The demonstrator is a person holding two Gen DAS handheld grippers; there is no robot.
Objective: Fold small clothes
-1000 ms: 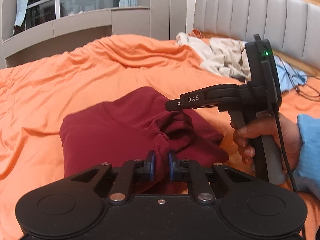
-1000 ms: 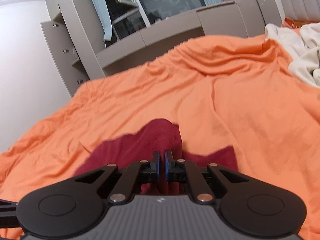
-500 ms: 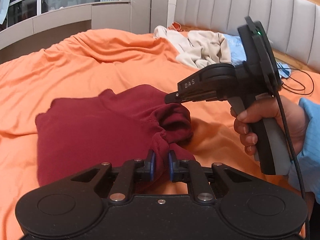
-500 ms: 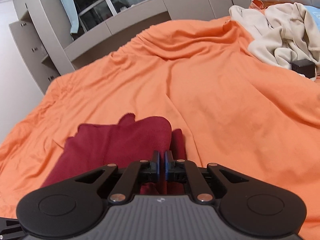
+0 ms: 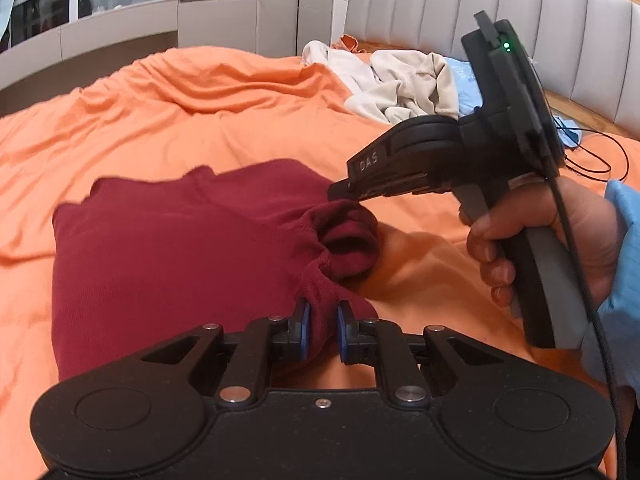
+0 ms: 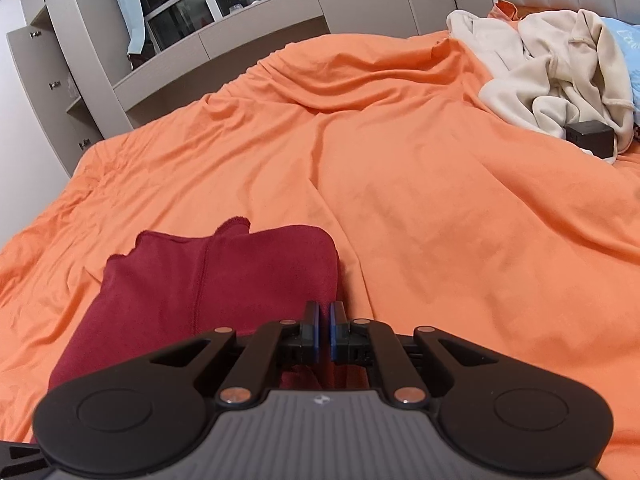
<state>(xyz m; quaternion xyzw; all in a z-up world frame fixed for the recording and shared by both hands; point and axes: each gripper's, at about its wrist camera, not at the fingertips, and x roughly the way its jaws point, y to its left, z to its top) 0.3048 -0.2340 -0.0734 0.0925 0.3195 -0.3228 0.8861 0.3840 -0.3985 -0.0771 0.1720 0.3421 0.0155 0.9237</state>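
A dark red garment [image 5: 168, 264] lies partly folded on the orange bedsheet [image 5: 200, 120]. My left gripper [image 5: 322, 328] is shut on a bunched edge of it near me. My right gripper [image 5: 340, 194] comes in from the right and pinches the garment's gathered cuff end. In the right wrist view the garment [image 6: 208, 280] spreads to the left, and the right gripper [image 6: 325, 334] is shut with its pads nearly together on the garment's right edge; the pinched cloth is mostly hidden behind the fingers.
A heap of cream clothes [image 5: 400, 80] and a light blue cloth lie at the bed's far right, near the padded headboard [image 5: 520, 20]. A small black box [image 6: 590, 138] sits by the heap. A black cable [image 5: 592, 160] trails on the sheet. Grey cabinets [image 6: 60, 80] stand beyond the bed.
Both grippers have carried the held edges of the red garment, which now lies flatter and wider to the left. The views have swung right, showing more of the clothes heap.
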